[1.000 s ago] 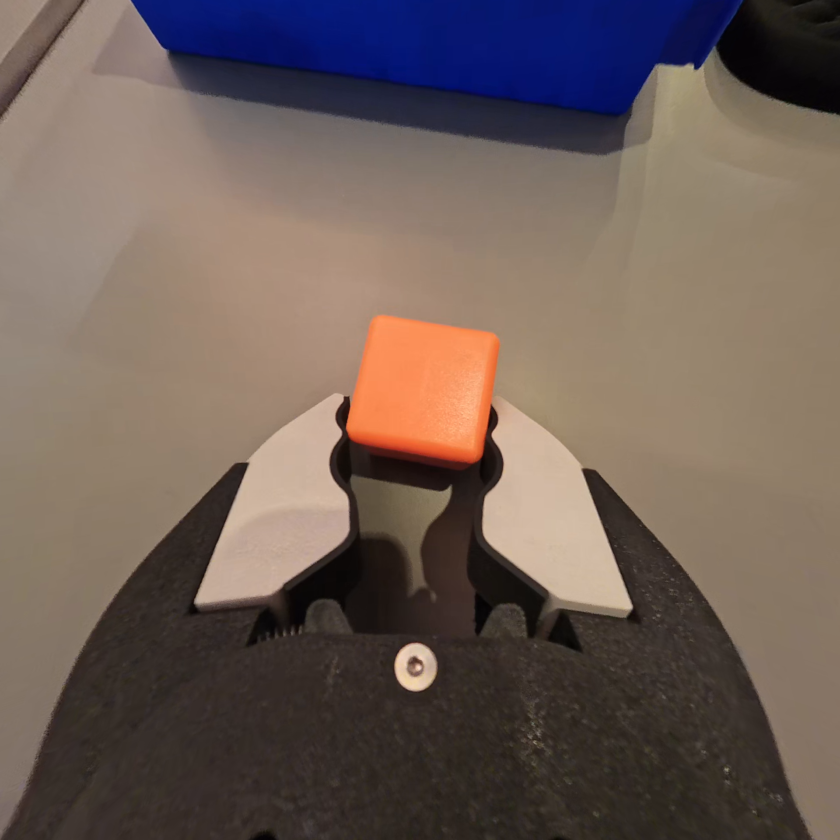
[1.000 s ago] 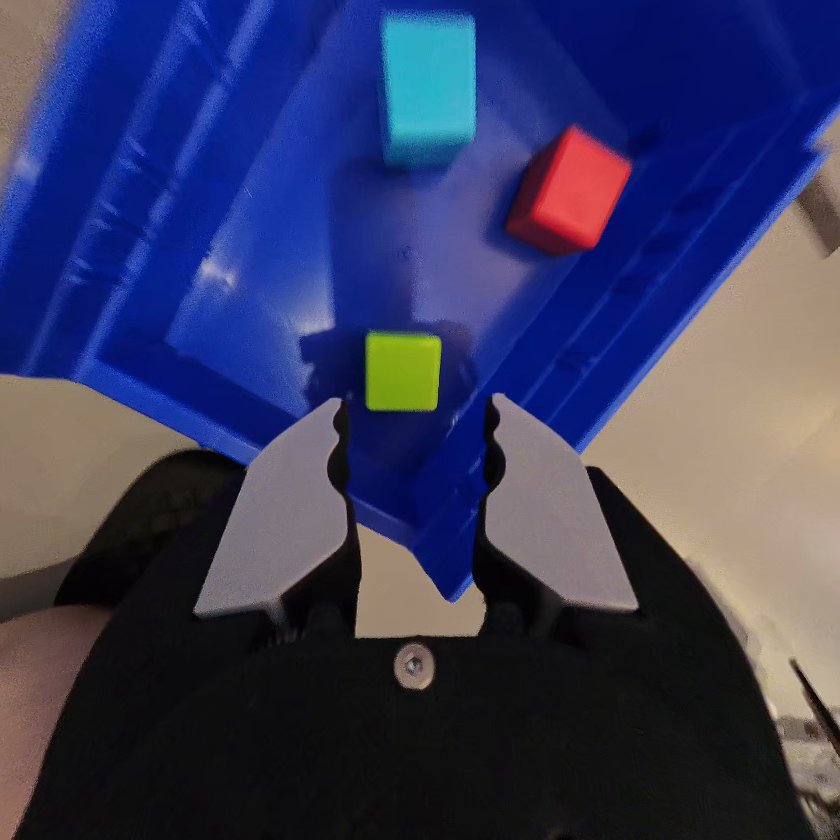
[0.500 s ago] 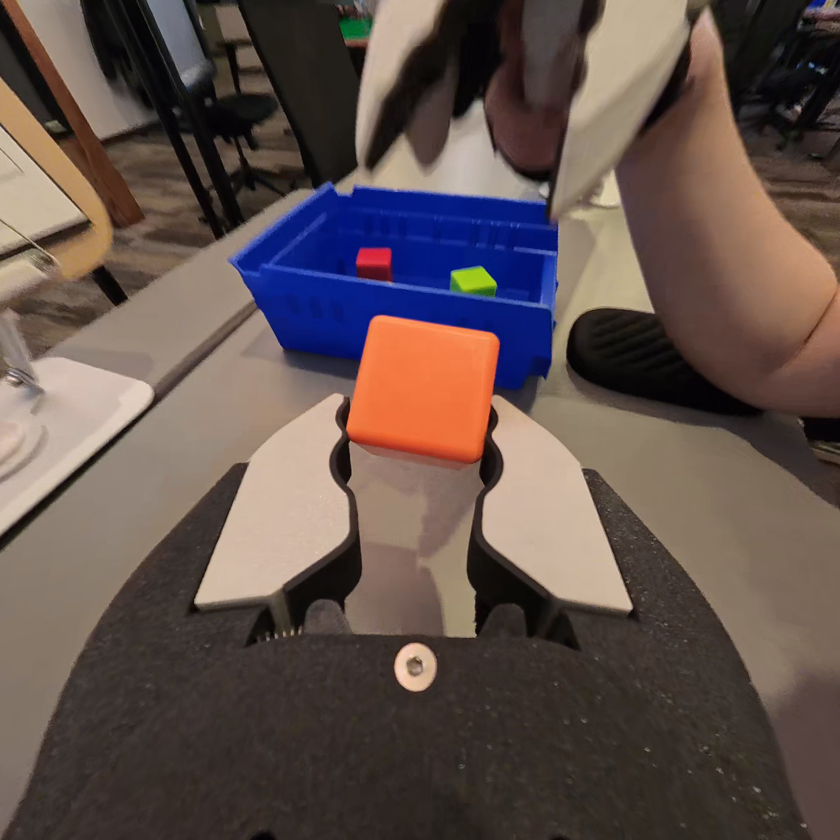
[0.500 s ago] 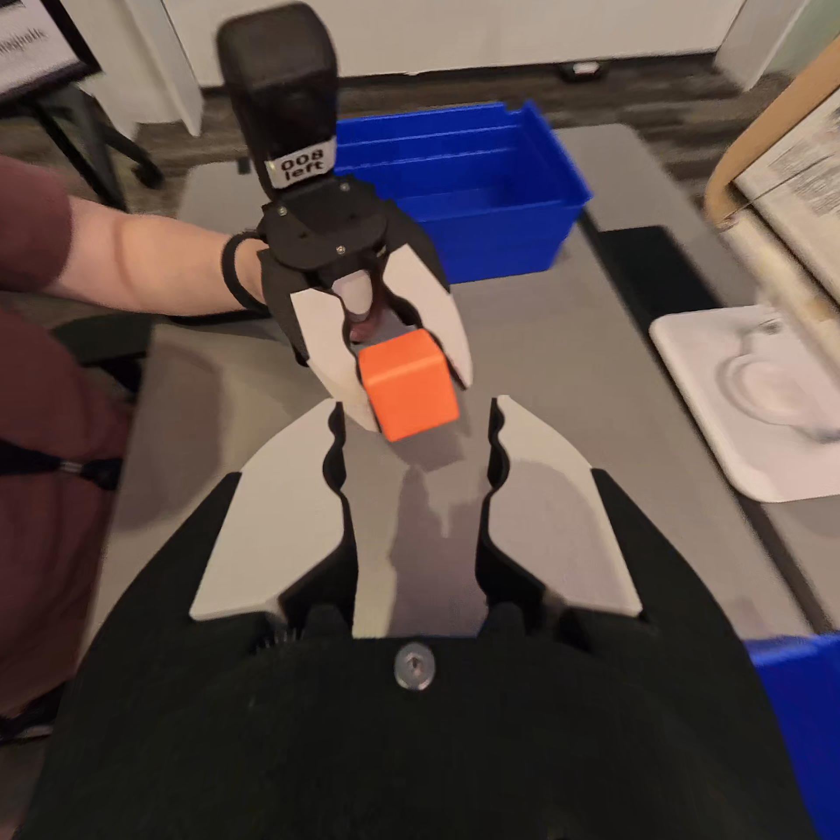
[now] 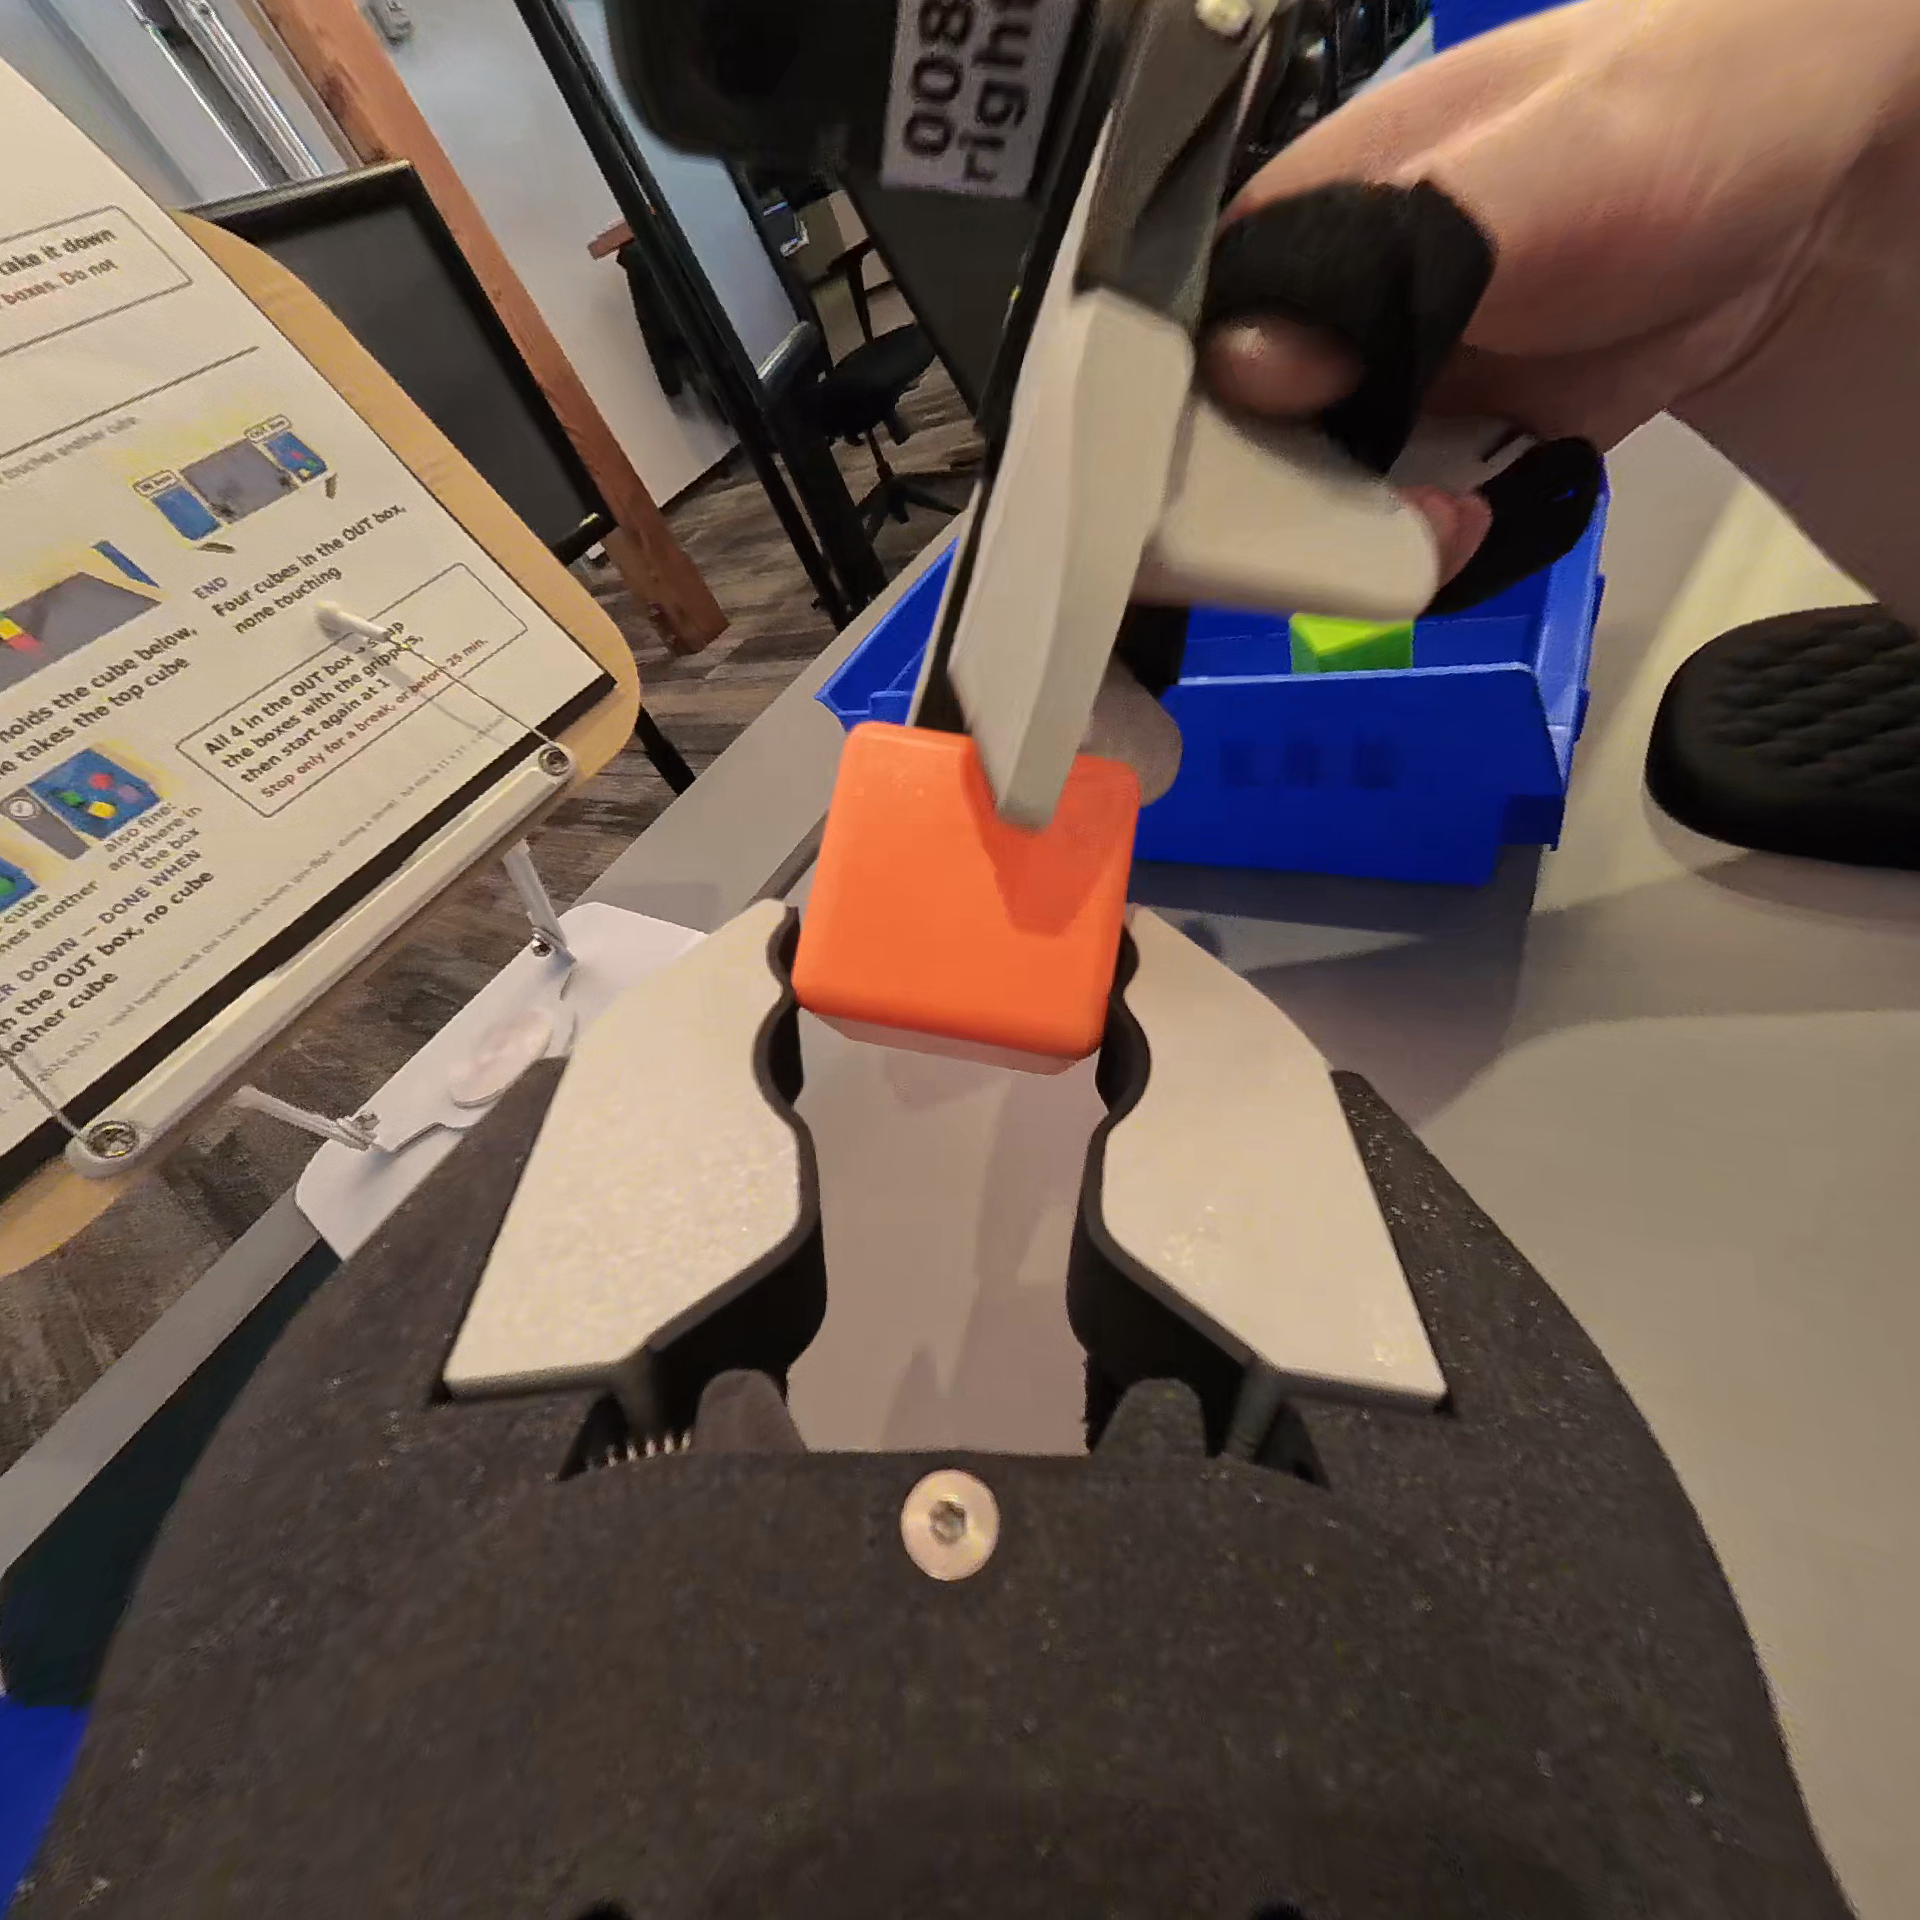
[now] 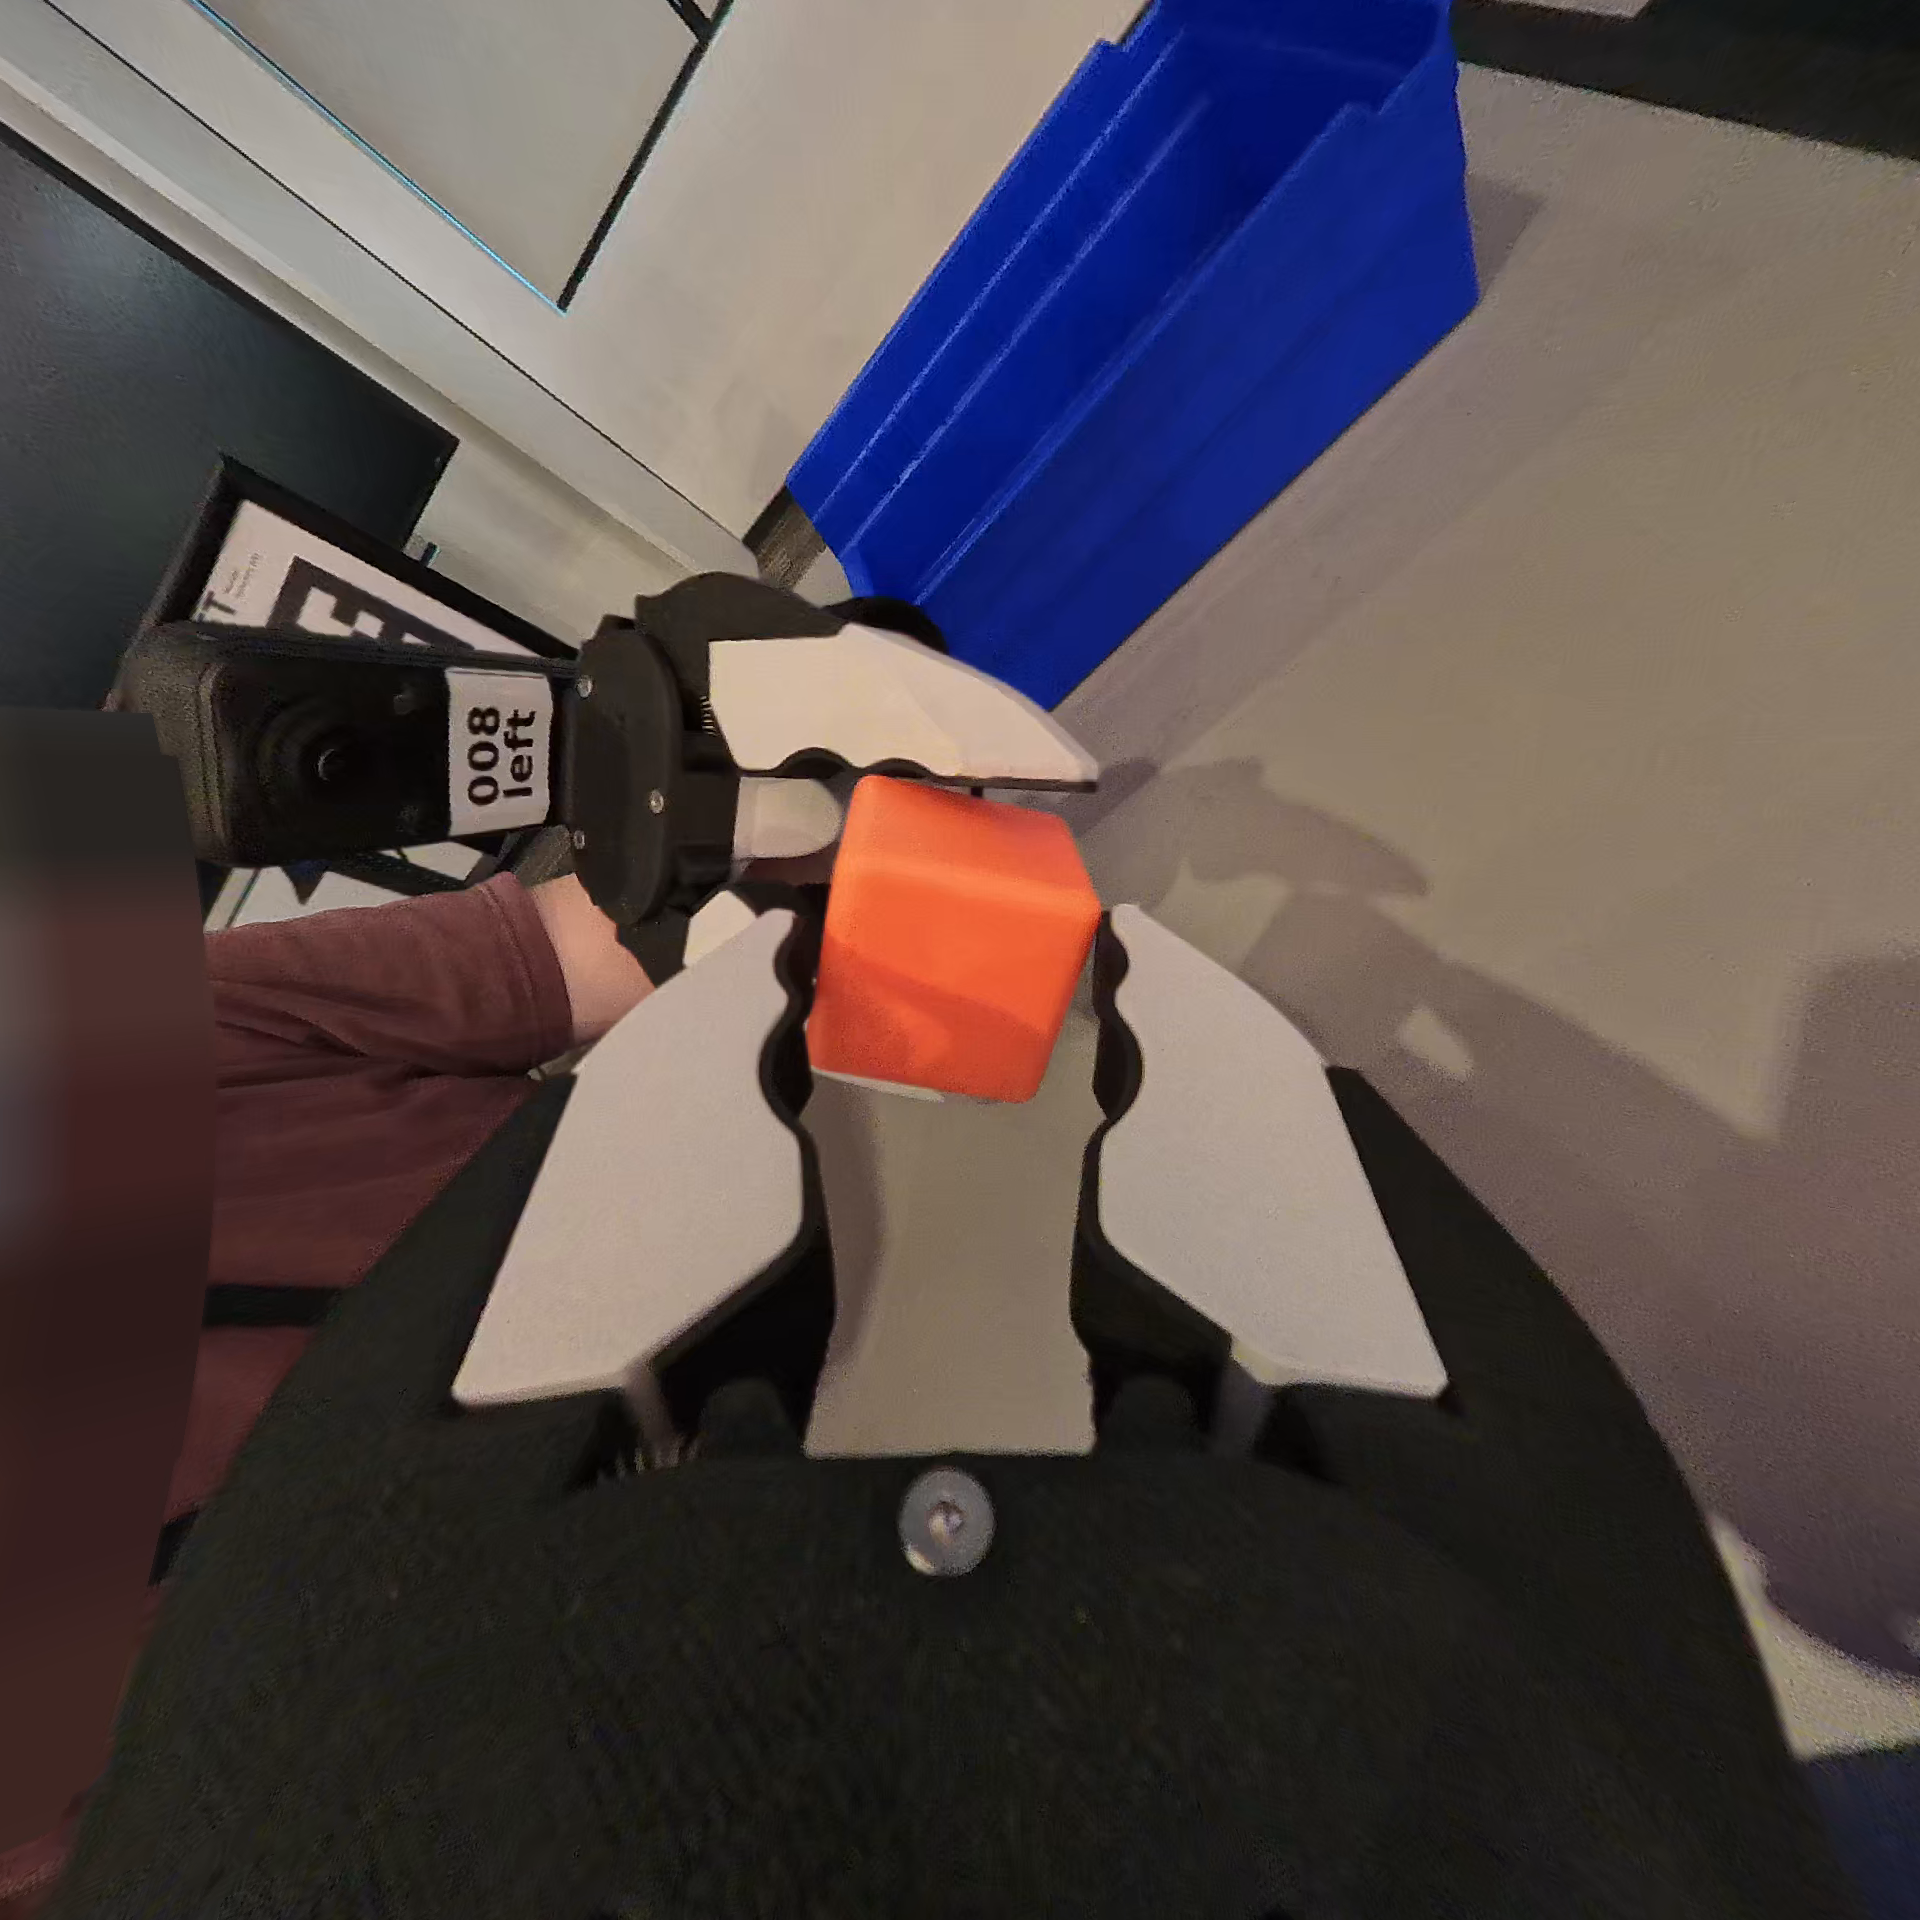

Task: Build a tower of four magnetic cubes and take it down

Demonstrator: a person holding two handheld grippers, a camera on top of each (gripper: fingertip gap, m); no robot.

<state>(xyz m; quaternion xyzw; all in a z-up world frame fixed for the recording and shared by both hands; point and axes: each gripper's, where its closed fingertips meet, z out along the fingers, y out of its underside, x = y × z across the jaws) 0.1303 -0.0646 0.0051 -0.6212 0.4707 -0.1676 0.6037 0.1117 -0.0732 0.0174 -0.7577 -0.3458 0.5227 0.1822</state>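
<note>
Grey tabletop [image 5: 1621,1143]: left tool [image 5: 951,971] clenches orange cube [image 5: 935,935]; right tool [image 6: 951,987] spread around it, grip unclear.

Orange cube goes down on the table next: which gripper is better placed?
Left, probably. The left gripper has its jaws shut on the orange cube above the table. The right gripper only flanks the cube, and its grip is unclear.
</note>
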